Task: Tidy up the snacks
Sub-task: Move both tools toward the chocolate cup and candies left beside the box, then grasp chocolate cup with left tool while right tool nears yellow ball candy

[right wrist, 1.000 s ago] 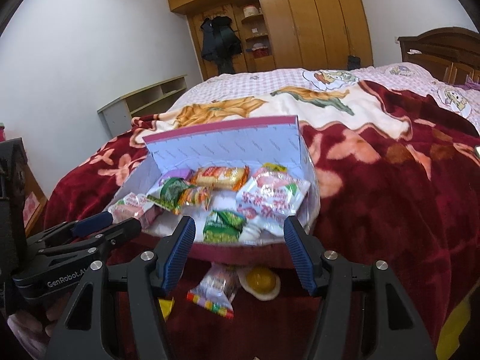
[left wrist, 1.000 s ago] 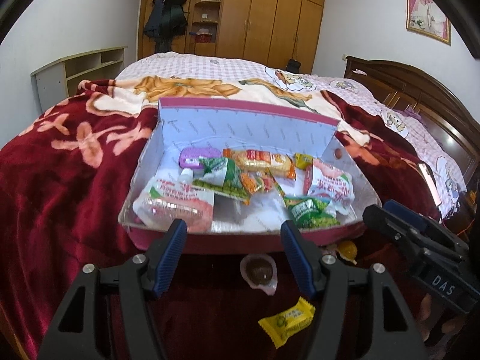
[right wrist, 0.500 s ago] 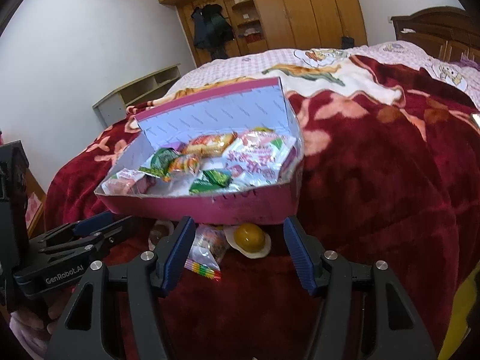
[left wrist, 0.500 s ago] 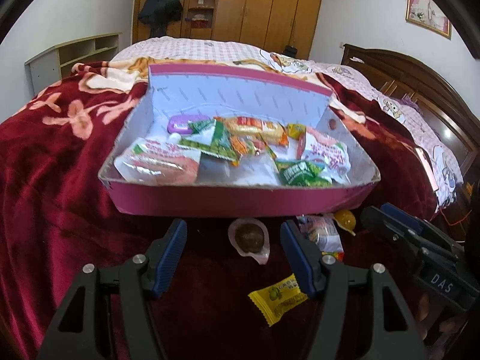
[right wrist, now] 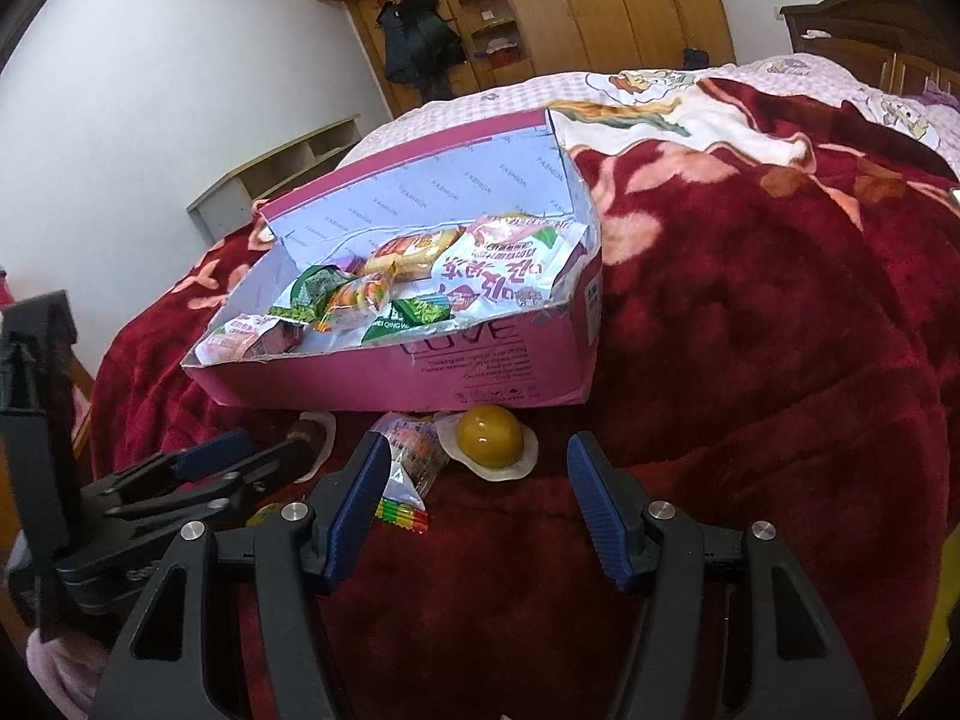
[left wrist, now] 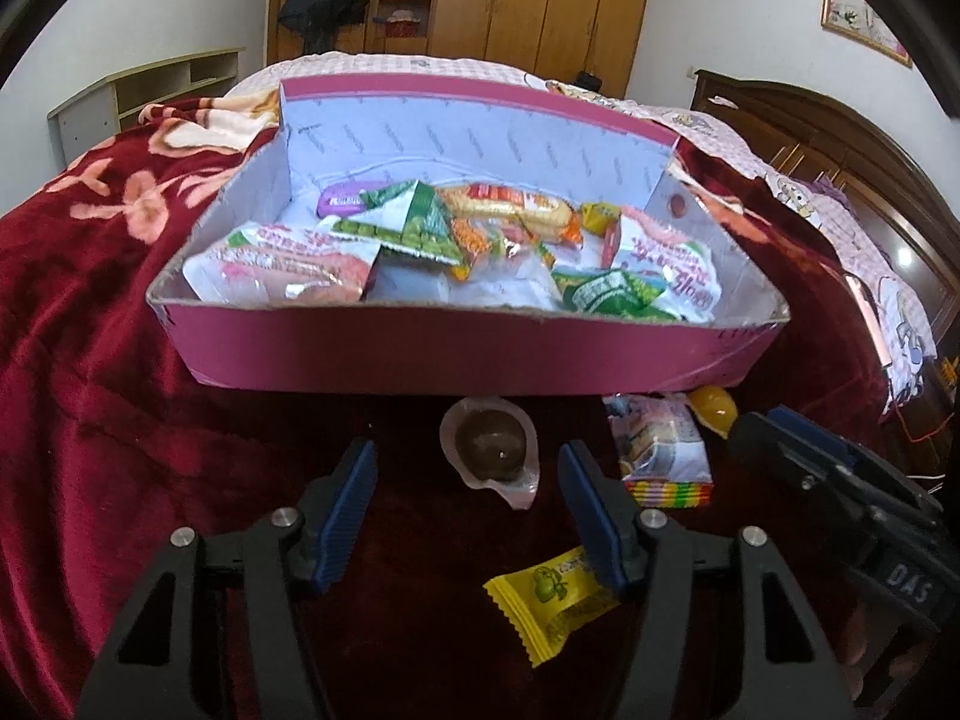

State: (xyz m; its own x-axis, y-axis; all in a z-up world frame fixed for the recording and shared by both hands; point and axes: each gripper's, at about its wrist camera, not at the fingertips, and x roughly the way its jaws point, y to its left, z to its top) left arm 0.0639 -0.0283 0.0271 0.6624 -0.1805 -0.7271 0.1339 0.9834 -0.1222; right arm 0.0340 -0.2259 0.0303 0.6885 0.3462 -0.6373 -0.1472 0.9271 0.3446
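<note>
Pink box (left wrist: 420,354) of snack packets sits mid-bed on red blanket (left wrist: 90,390). Loose along its near wall: brown jelly cup (left wrist: 489,441), striped packet (left wrist: 660,456), yellow jelly cup (right wrist: 489,435), yellow candy (left wrist: 552,594). Left gripper (left wrist: 468,510) closing, jaws empty, brown cup just ahead; right gripper (right wrist: 474,498) half-wide, empty.

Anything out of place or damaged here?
Four snacks lie on the blanket outside the pink box: brown jelly cup, yellow jelly cup, rainbow-edged packet, yellow candy. The box's front rim looks ragged.
</note>
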